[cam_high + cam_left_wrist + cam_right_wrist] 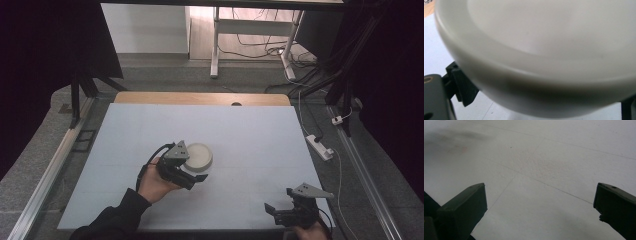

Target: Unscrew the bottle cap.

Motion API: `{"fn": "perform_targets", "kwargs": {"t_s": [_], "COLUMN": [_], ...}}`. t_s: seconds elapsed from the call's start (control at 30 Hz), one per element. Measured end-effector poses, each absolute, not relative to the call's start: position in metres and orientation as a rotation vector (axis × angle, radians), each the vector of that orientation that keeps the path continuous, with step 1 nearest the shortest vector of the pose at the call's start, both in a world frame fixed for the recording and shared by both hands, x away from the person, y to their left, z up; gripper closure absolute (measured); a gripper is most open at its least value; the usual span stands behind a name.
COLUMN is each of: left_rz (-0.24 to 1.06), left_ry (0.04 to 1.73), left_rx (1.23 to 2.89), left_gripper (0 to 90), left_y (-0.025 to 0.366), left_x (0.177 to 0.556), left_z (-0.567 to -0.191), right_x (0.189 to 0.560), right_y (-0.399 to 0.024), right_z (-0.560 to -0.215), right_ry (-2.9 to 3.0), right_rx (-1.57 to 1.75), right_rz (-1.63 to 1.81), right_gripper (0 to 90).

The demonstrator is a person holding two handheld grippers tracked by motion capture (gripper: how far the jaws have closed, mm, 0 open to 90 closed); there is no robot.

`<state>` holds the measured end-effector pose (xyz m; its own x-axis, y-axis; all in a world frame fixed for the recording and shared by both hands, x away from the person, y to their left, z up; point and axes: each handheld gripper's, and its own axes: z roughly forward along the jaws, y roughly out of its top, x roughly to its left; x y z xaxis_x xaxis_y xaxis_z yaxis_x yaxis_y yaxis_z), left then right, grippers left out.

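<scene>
White sheeting covered your worktop point(250, 135), with a strip of bare wood along its far edge and grey floor all round it. Dark curtains hung at both sides of the room, and a white desk frame stood beyond amid loose cables. At left centre, your left gripper point(199, 176) reached the near edge of the white bowl point(199, 156), which sat on the sheet; in the left gripper view the bowl's point(536, 75) rim lay between the fingers point(464, 90), though you could not tell whether they clenched it. At the near right corner, your right gripper point(276, 210) hovered, fingers point(466, 205) released, spread wide over bare sheet.
</scene>
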<state>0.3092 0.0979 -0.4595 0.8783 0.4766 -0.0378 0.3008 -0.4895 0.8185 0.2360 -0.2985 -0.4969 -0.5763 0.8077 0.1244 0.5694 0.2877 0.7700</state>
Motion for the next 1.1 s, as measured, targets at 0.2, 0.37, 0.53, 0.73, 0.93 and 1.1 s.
{"fn": "perform_targets", "kwargs": {"t_s": [0.2, 0.37, 0.53, 0.73, 0.93, 1.1], "left_rz": [0.240, 0.234, 0.232, 0.225, 0.222, 0.215], "left_ry": [0.554, 0.554, 0.547, 0.545, 0.544, 0.543], "left_rx": [2.125, 2.127, 2.126, 2.123, 2.126, 2.128], "left_gripper": [7.4, 7.4, 7.4, 7.5, 7.4, 7.4], "left_y": [0.097, 0.096, 0.095, 0.095, 0.095, 0.094], "left_x": [0.308, 0.308, 0.308, 0.307, 0.307, 0.307], "left_z": [-0.460, -0.462, -0.462, -0.462, -0.463, -0.464], "right_x": [0.234, 0.233, 0.234, 0.237, 0.244, 0.250], "right_y": [-0.295, -0.287, -0.278, -0.265, -0.254, -0.243], "right_z": [-0.492, -0.486, -0.481, -0.471, -0.466, -0.460], "right_ry": [2.262, 2.266, 2.279, 2.292, 2.324, 2.350], "right_rx": [1.217, 1.169, 1.126, 1.094, 1.064, 1.019], "right_rz": [1.215, 1.245, 1.261, 1.295, 1.313, 1.339], "right_gripper": [0.0, 0.0, 0.0, 0.0, 0.0, 0.0]}}
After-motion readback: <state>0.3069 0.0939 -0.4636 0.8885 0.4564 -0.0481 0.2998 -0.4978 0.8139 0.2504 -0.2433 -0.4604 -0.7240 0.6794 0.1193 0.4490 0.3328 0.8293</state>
